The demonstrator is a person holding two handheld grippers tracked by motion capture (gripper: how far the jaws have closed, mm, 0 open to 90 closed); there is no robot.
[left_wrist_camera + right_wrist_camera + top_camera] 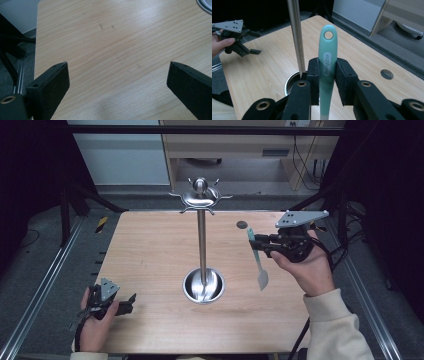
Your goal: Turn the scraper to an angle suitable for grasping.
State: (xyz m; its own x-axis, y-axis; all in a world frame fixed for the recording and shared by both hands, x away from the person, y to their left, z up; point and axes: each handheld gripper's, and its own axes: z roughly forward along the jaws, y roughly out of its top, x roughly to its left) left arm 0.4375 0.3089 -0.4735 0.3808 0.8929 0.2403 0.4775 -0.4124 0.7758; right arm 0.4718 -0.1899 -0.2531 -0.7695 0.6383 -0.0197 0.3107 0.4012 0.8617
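The right hand-held gripper [261, 244] is clamped on the teal handle of a spatula [258, 260], held above the right side of the worktop [150, 255]. The handle's hanging hole points up and the pale blade hangs down. In the right gripper view the jaws pinch the handle [326, 65] at mid-length, well below the hole.

The left hand-held gripper [125, 304] rests at the near left corner with its jaws spread wide and nothing between them.

A steel rack [202, 240] stands mid-worktop, with a pole rising from a bowl base to a ring of hooks at the top.

Likely the spatula is meant for a hook. The risks:
- The smooth handle could swivel or slide in the pinch.
- The small hole could miss the hook tip.
- A knock on the pole could rock the rack, since the left hand-held gripper is well apart from its base.
- The dangling blade could catch the pole.
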